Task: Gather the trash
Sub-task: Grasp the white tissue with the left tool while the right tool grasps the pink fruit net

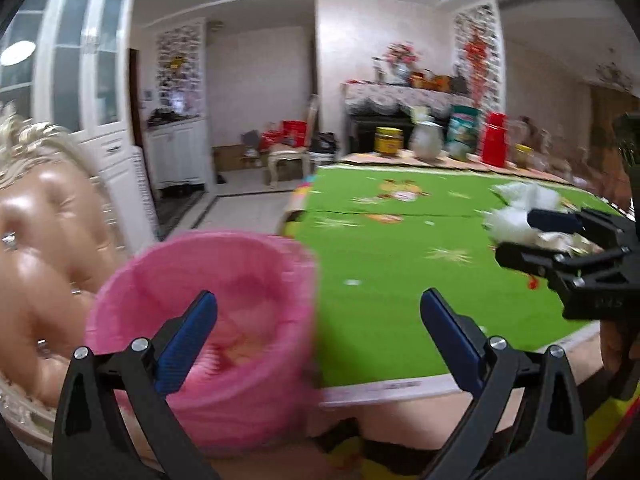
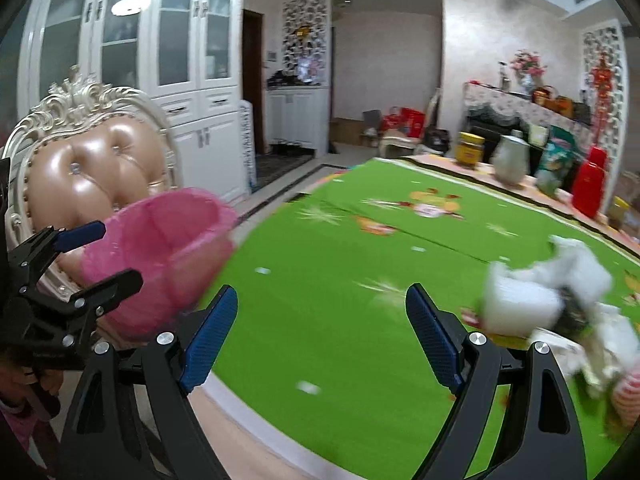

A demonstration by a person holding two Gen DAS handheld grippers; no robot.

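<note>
- holding both tools wide apart with nothing between the pads: left gripper and right gripper are both empty.
- i see the trash pile, crumpled white tissue and wrappers, at 3 o'clock of my right view on the green table mat.
- i judge it light, soft and crushable; pinch 1 bunched wad at its middle.
- pink bin sits at 9 o'clock, beside the table on the chair.

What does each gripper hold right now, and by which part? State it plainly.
Nothing is held. The left gripper is open and empty beside the pink bin; the right gripper is open and empty, the white paper trash lying apart on the green mat.
</note>
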